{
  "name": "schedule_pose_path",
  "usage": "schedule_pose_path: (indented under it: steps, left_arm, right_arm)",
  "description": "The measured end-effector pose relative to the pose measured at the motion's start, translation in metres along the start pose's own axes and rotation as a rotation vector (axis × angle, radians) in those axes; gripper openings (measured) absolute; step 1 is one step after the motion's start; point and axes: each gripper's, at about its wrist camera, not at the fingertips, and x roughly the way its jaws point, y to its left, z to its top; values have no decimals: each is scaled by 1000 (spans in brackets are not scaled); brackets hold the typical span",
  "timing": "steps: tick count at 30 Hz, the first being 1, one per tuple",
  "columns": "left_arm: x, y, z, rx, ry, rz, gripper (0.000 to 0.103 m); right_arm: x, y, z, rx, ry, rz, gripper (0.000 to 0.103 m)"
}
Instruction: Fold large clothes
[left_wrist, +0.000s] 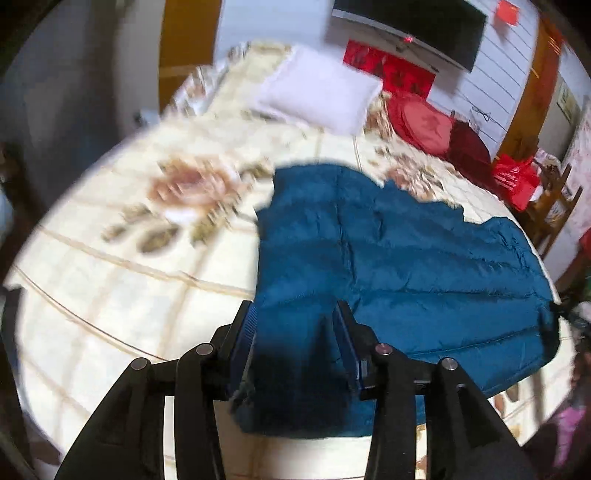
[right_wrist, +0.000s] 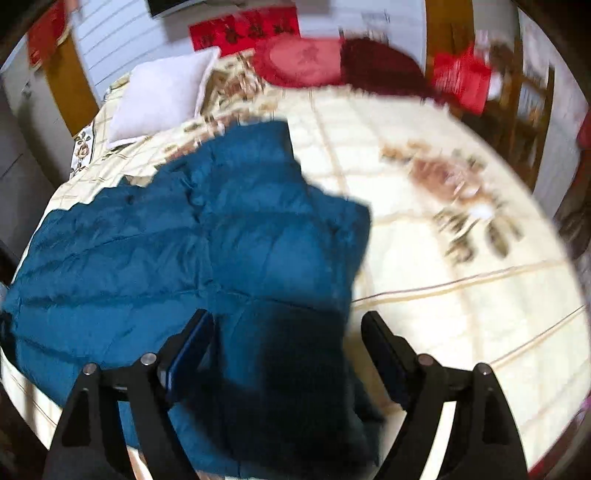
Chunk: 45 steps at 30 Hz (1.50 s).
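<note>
We record the blue quilted jacket (left_wrist: 399, 251) lying on the bed (left_wrist: 110, 280), spread over the cream floral bedspread with its bulk toward 3 o'clock in the left wrist view and toward 9 o'clock in the right wrist view (right_wrist: 147, 240); we judge it is partly folded, since one panel appears doubled over the body and its edge runs roughly from 12 to 6 o'clock; blur keeps us from tracing the seams. The left tongs (left_wrist: 295, 321) stand apart, with jacket fabric showing in the gap between the pads; we see no pad pressing on it, so we read this as a loose straddle, not a grip. The right tongs (right_wrist: 286, 325) stand wide apart, the 9 o'clock finger over the cloth and the 3 o'clock finger over bare bedspread, so the jacket's edge passes between them unheld. We take the symmetric placement, one pair of tongs at each near corner, as suited to handling a wide garment evenly. A white pillow (left_wrist: 317, 88) and red cushions (left_wrist: 421, 125) sit near 12 o'clock, well apart from the jacket; they leave the fold area free. Next move, in our judgement: regrip an edge for another fold.
</note>
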Motion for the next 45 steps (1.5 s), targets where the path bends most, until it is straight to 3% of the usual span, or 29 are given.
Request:
schedule_pose_path:
  steps: [4, 10, 15, 21, 45]
  left_arm:
    - [-19, -22, -5, 66, -57, 43, 47]
    - [-17, -69, -29, 109, -89, 49, 47]
    - [-14, -94, -49, 100, -96, 49, 47]
    - [-13, -110, -64, 77, -117, 50, 47]
    - [-14, -119, -86, 110, -90, 66, 47]
  right_arm:
    - [-36, 9, -3, -5, -73, 63, 85]
    - [-80, 66, -38, -51, -171, 163, 87]
    - [-81, 118, -60, -128, -207, 156, 93]
    - [-79, 149, -81, -160, -229, 142, 97]
    - [-73, 167, -109, -179, -217, 157, 100]
